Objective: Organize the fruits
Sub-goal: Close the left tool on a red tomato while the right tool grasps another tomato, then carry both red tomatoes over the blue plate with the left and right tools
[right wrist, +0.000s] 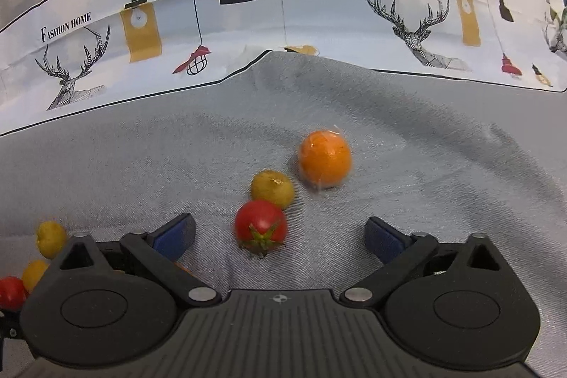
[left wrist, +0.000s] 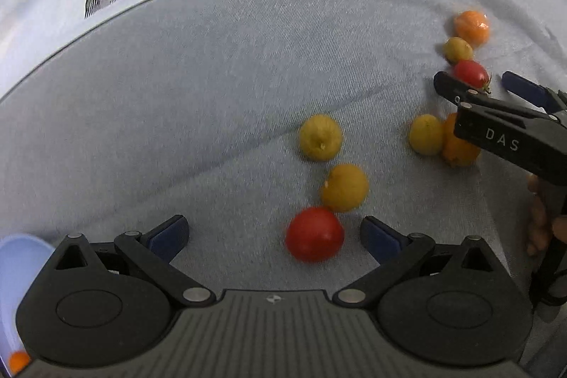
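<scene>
Lining up two picks at once: left gripper (left wrist: 274, 231) spread wide over a red tomato (left wrist: 314, 233), right gripper (right wrist: 280, 232) also released, straddling the stemmed tomato (right wrist: 261, 225). Neither is gripped. Fruits are scattered loose on the grey cloth (left wrist: 177, 101); the pale bowl (left wrist: 14, 271) probably takes sorted ones, mostly hidden.

Grey cloth (left wrist: 177, 94) covers the bench, and fruit is scattered across it. Red tomato (right wrist: 260, 225), yellow fruit (right wrist: 272, 188), wrapped orange (right wrist: 324, 159) sit close together.

Red tomato (right wrist: 260, 224), orange mandarin (right wrist: 324, 158), grey cloth (right wrist: 425, 144), deer-print border (right wrist: 418, 20)
</scene>
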### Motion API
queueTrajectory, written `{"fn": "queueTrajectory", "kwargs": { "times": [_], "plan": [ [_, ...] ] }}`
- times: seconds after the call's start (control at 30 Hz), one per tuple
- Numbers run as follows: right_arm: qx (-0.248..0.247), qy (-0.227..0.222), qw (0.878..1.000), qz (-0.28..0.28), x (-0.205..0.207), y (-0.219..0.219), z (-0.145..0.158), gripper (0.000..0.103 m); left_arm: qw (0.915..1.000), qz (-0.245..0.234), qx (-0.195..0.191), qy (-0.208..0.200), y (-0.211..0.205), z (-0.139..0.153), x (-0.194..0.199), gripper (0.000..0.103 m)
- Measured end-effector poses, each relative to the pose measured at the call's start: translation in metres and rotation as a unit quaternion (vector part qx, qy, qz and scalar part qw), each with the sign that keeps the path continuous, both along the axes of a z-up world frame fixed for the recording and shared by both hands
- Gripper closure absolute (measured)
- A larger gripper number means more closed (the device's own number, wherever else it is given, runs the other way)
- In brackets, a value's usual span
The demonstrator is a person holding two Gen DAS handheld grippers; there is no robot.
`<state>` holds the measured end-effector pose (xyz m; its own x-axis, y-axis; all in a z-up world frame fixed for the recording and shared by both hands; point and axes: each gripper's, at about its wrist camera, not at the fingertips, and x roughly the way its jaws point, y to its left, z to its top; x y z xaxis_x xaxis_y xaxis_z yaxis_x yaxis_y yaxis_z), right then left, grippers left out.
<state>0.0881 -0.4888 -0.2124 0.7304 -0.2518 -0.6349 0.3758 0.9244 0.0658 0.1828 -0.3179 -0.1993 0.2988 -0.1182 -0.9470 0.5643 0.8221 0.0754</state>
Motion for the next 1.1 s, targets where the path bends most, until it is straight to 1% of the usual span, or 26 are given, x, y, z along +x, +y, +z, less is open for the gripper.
{"fn": "queueTrajectory", "kwargs": {
  "times": [0.03, 0.07, 0.1, 0.13, 0.17, 0.2, 0.3, 0.37, 0.43, 0.5, 0.53, 0.67, 0.73, 0.83, 0.93, 1.0, 1.1],
  "plan": [
    [0.0, 0.0, 1.0, 0.0, 0.0, 0.0, 0.0, 0.012, 1.0, -0.004, -0.002, -0.004, -0.001, 0.0, 0.0, 0.003],
    [0.001, -0.003, 1.0, 0.004, -0.001, 0.001, 0.001, 0.017, 0.9999, -0.009, -0.006, -0.004, -0.002, 0.001, 0.0, 0.009],
    [0.003, -0.008, 1.0, 0.008, -0.003, 0.002, 0.001, 0.038, 0.9997, -0.014, -0.018, 0.005, -0.002, 0.002, -0.001, 0.021],
    [0.005, -0.012, 1.0, 0.013, -0.004, 0.002, 0.003, 0.061, 0.9995, -0.017, -0.027, 0.006, 0.0, 0.006, -0.003, 0.039],
    [0.003, -0.009, 1.0, 0.015, -0.005, 0.003, 0.003, 0.067, 0.9993, -0.024, -0.029, 0.005, -0.001, 0.008, -0.004, 0.051],
    [0.0, -0.006, 1.0, 0.017, -0.006, 0.004, 0.004, 0.072, 0.999, -0.032, -0.029, 0.005, -0.002, 0.01, -0.006, 0.069],
    [0.001, -0.004, 1.0, 0.016, -0.011, 0.003, 0.006, 0.073, 0.9992, -0.029, -0.026, 0.01, -0.002, 0.015, -0.01, 0.07],
    [0.0, -0.011, 1.0, -0.008, -0.015, -0.001, 0.008, 0.073, 0.9993, -0.02, -0.03, 0.008, -0.001, 0.024, -0.009, 0.07],
    [-0.005, -0.036, 0.998, -0.044, -0.024, -0.009, 0.014, 0.073, 0.999, -0.009, -0.044, 0.007, 0.006, 0.036, -0.015, 0.07],
    [-0.004, -0.064, 0.995, -0.076, -0.034, -0.019, 0.019, 0.073, 0.9987, -0.004, -0.05, -0.001, 0.014, 0.052, -0.023, 0.07],
    [-0.006, -0.071, 0.994, -0.089, -0.038, -0.022, 0.02, 0.073, 0.9985, -0.003, -0.053, -0.006, 0.018, 0.061, -0.027, 0.07],
    [-0.012, -0.067, 0.991, -0.116, -0.048, -0.026, 0.025, 0.073, 0.9977, 0.005, -0.066, -0.019, 0.042, 0.09, -0.042, 0.07],
    [-0.012, -0.071, 0.991, -0.114, -0.054, -0.022, 0.032, 0.073, 0.9972, 0.011, -0.07, -0.025, 0.053, 0.101, -0.051, 0.07],
    [-0.012, -0.085, 0.991, -0.102, -0.066, -0.008, 0.05, 0.073, 0.996, 0.025, -0.079, -0.033, 0.073, 0.119, -0.066, 0.07],
    [-0.006, -0.101, 0.992, -0.07, -0.086, 0.017, 0.073, 0.073, 0.9946, 0.042, -0.086, -0.042, 0.095, 0.135, -0.085, 0.069],
    [0.003, -0.108, 0.993, -0.041, -0.104, 0.043, 0.086, 0.073, 0.9934, 0.054, -0.087, -0.051, 0.113, 0.145, -0.097, 0.07],
    [0.014, -0.11, 0.994, 0.003, -0.125, 0.08, 0.104, 0.073, 0.9921, 0.076, -0.076, -0.064, 0.138, 0.157, -0.113, 0.07]
  ]
}}
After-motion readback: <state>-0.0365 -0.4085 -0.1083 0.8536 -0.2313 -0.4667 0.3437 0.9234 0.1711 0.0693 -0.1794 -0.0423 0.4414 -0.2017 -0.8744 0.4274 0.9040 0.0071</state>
